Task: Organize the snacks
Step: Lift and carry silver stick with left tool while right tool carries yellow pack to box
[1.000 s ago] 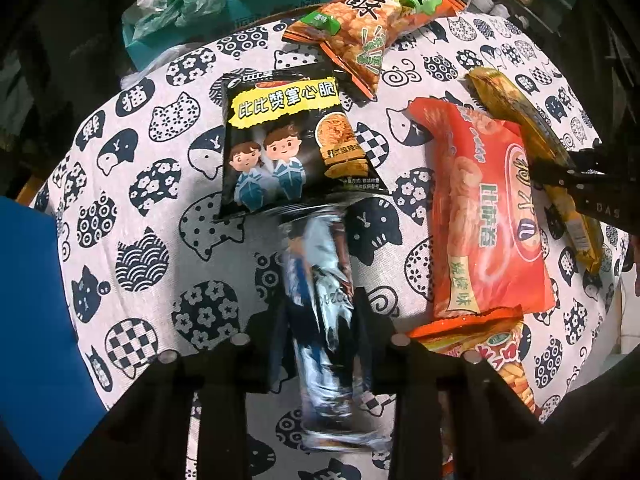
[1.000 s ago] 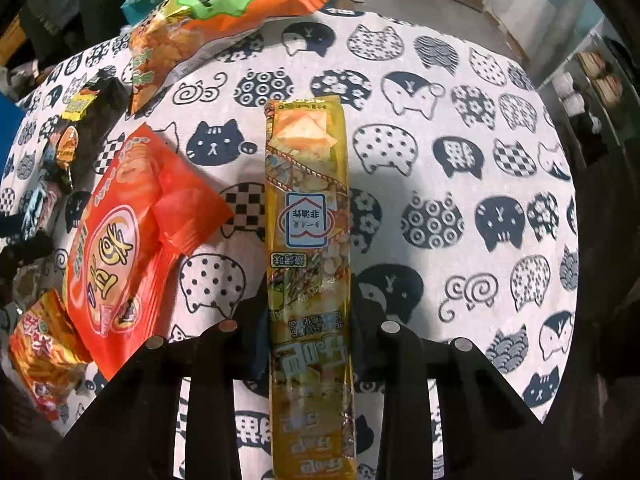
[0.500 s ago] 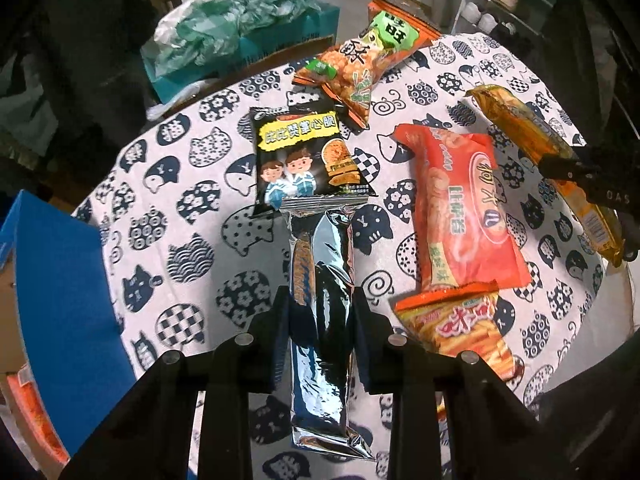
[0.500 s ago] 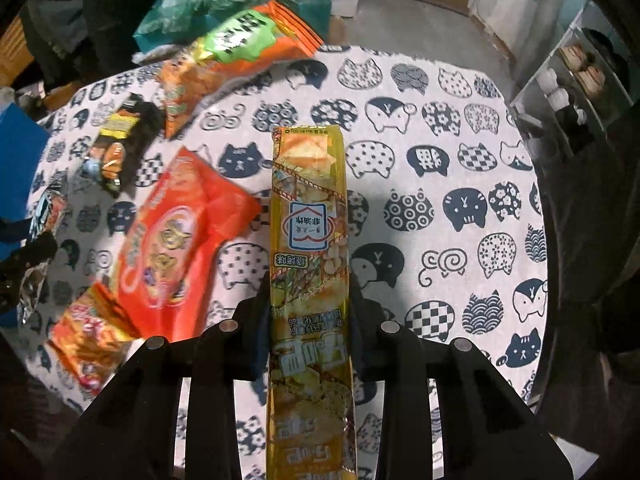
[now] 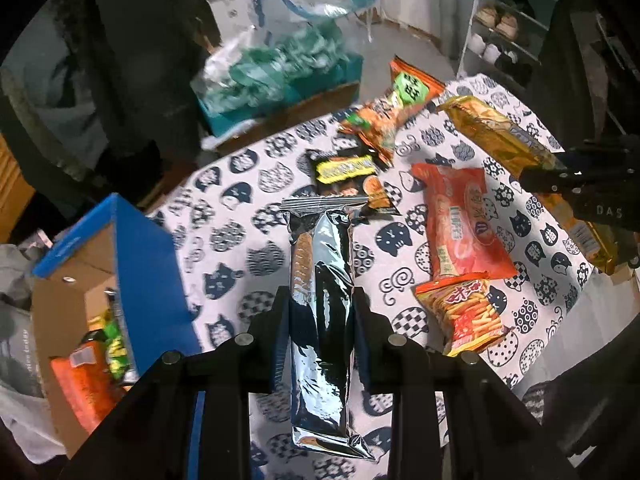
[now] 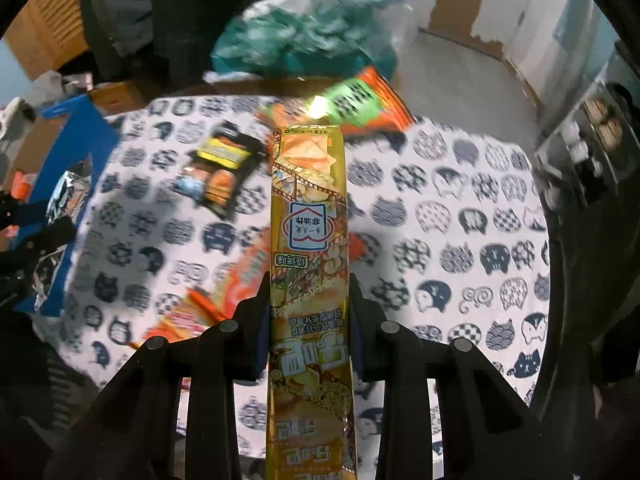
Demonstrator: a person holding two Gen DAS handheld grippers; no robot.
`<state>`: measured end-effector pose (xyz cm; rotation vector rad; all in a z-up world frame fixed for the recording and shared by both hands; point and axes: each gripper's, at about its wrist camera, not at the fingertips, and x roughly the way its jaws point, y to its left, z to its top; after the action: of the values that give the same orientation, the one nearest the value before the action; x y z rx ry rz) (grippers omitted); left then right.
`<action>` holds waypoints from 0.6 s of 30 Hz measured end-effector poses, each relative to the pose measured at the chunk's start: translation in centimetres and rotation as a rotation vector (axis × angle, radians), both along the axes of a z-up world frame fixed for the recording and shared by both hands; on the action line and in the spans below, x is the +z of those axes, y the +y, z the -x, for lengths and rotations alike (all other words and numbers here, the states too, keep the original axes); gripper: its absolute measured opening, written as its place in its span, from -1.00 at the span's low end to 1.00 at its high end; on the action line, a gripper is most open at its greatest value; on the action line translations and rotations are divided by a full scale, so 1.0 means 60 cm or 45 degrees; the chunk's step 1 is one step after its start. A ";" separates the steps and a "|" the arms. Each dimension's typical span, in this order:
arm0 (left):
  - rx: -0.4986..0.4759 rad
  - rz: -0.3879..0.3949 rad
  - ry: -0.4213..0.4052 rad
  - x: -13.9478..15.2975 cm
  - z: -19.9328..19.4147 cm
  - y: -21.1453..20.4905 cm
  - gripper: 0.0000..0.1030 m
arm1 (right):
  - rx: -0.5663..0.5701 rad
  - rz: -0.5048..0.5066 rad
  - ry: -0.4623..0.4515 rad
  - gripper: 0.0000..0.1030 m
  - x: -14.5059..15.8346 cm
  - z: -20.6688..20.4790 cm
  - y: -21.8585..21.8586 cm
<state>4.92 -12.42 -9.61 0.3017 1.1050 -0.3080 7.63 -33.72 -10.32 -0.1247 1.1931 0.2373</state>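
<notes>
My left gripper (image 5: 320, 320) is shut on a long silver foil snack pack (image 5: 322, 300) and holds it well above the cat-print table (image 5: 224, 240). My right gripper (image 6: 308, 304) is shut on a long yellow cracker pack (image 6: 308, 240), also lifted; that pack shows in the left wrist view (image 5: 516, 152) too. On the table lie a black snack bag (image 5: 352, 176), an orange-red bag (image 5: 460, 220), a small orange stick-snack bag (image 5: 464, 312) and a green-orange bag (image 5: 396, 112).
A blue-sided cardboard box (image 5: 132, 264) with several snacks inside stands left of the table; it also shows in the right wrist view (image 6: 68, 148). A teal plastic bag (image 5: 276, 64) lies beyond the far edge. A shoe rack (image 5: 508, 28) stands at the far right.
Both grippers have risen higher above the table with their packs. The table looks smaller, and the blue box at the left has come further into view.
</notes>
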 end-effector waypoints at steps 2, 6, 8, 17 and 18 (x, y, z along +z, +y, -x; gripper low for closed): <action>0.008 0.005 -0.014 0.012 0.005 0.013 -0.45 | 0.021 -0.016 -0.013 -0.43 0.010 0.000 0.015; 0.026 0.012 -0.035 0.032 0.012 0.038 -0.45 | 0.072 -0.042 -0.036 -0.43 0.035 0.002 0.055; 0.033 0.006 -0.055 0.043 0.016 0.050 -0.45 | 0.094 -0.056 -0.044 -0.43 0.044 0.001 0.071; 0.068 0.010 -0.120 0.082 0.029 0.107 -0.45 | 0.207 -0.111 -0.068 -0.43 0.079 -0.002 0.163; 0.073 0.013 -0.129 0.086 0.031 0.113 -0.45 | 0.220 -0.117 -0.069 -0.42 0.081 -0.003 0.175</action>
<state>3.07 -5.62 -4.45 0.2735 1.0104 -0.2447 7.79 -23.24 -5.43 -0.1533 1.1162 0.4375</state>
